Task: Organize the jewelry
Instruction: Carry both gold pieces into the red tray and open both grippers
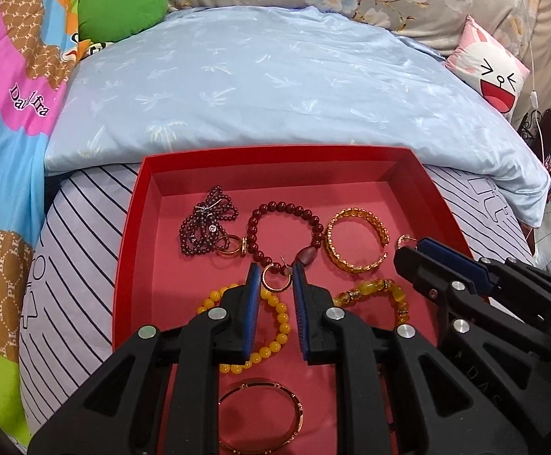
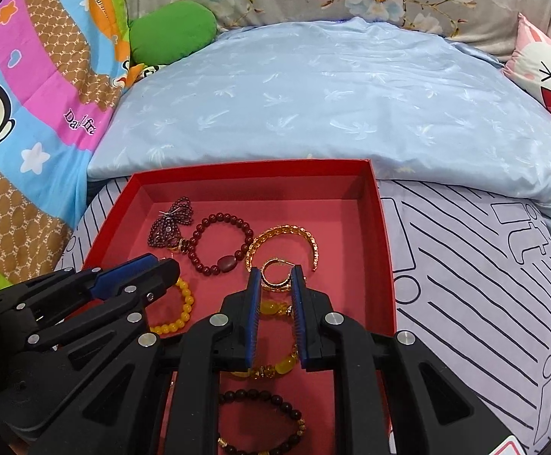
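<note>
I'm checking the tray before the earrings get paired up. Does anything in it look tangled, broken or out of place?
Only the small dark bead strand at the red tray's far left: it lies bunched in a heap, with a ring touching it. The other bracelets lie open and flat. No visible damage, and nothing lies outside the tray.

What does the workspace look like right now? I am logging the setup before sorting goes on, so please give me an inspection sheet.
Surface: striped bedsheet with a red tray on it.
Job's things: in the tray, a dark red bead bracelet, gold cuff, yellow bead bracelet, garnet strand, gold bangle, and a hoop earring.
Clutter: green cushion, bunny pillow.
Grippers: left gripper open around the hoop earring; right gripper open around another hoop.
Cables: white cord at right.
Surroundings: light blue quilt, cartoon blanket.
</note>
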